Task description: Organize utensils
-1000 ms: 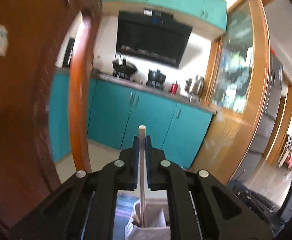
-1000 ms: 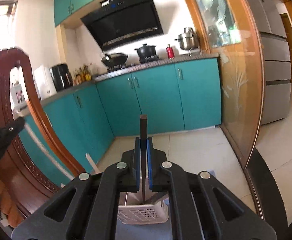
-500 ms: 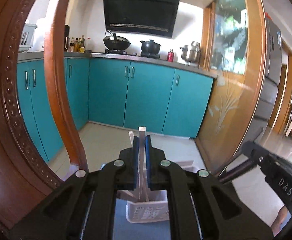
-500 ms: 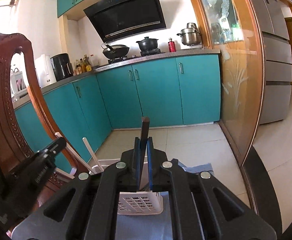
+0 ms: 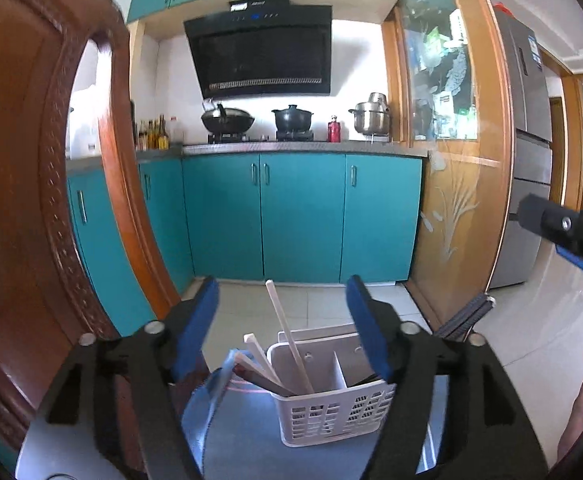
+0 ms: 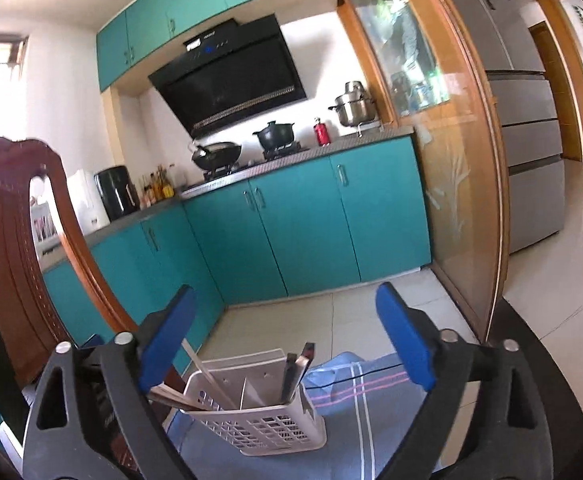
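Both drops made: your left hand-held gripper (image 5: 282,320) and right hand-held gripper (image 6: 285,338) now gape wide and empty, the pale chopstick (image 5: 287,340) and dark utensil (image 6: 297,372) standing in the white basket (image 6: 259,428) below, so that pair's sorted.

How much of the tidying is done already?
Most of what shows looks done. Light chopsticks stand in the left half of the white basket, and dark ones in the right half. Nothing is in hand: the left gripper and right gripper are both open and empty above the basket. No loose utensils show on the blue cloth, so I can't tell what's left.
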`<state>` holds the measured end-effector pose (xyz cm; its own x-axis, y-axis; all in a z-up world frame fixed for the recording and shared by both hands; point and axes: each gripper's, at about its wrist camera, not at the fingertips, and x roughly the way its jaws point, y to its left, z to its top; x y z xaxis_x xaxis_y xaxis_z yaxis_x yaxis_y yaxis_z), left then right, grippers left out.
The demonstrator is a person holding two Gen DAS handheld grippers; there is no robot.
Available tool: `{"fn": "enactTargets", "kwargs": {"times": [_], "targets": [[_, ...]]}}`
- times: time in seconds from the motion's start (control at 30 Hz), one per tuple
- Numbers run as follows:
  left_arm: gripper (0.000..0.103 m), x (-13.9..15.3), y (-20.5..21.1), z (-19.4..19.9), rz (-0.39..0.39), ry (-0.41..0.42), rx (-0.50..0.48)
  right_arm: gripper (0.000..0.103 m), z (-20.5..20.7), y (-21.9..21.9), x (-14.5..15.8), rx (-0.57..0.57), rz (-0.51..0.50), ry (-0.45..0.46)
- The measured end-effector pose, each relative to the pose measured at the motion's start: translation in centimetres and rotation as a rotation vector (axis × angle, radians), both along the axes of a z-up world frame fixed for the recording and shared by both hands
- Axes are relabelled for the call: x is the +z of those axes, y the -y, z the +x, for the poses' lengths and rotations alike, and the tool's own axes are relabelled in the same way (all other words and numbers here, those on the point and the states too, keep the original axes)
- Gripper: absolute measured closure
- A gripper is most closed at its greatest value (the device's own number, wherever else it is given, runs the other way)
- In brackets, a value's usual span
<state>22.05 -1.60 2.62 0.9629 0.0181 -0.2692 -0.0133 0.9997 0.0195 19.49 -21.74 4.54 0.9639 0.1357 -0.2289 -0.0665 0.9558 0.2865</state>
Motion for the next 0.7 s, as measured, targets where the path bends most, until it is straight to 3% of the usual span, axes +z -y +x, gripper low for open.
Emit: {"fn": "enactTargets", "kwargs": {"times": [0.2, 0.33, 0.5, 0.6, 0.7], "targets": [[0.018, 0.5, 0.7, -2.3, 0.031, 0.02, -0.029, 0.005, -1.4, 0.5, 0.2, -0.025, -0.003, 0.013], [0.012, -0.2, 0.5, -5.9, 0.062, 0.017, -0.025, 0.004, -4.0, 0.6, 0.0, -0.064, -0.08, 0.027], [0.004, -2.0, -0.6, -12.7, 0.009, -0.06, -0.044, 0.003, -9.8, 0.3, -3.6, -0.11, -0.232, -0.051], [0.004, -3.2, -1.0, -16.8, -0.013, -0.11, -0.04, 0.003, -13.6, 0.4, -6.0, -0.122, -0.227, -0.131], [0.004, -3.7, -0.5, -20.1, 0.031, -0.147, -0.039, 0.003, -16.9, 0.2, -6.7, -0.09, -0.202, -0.163]]}}
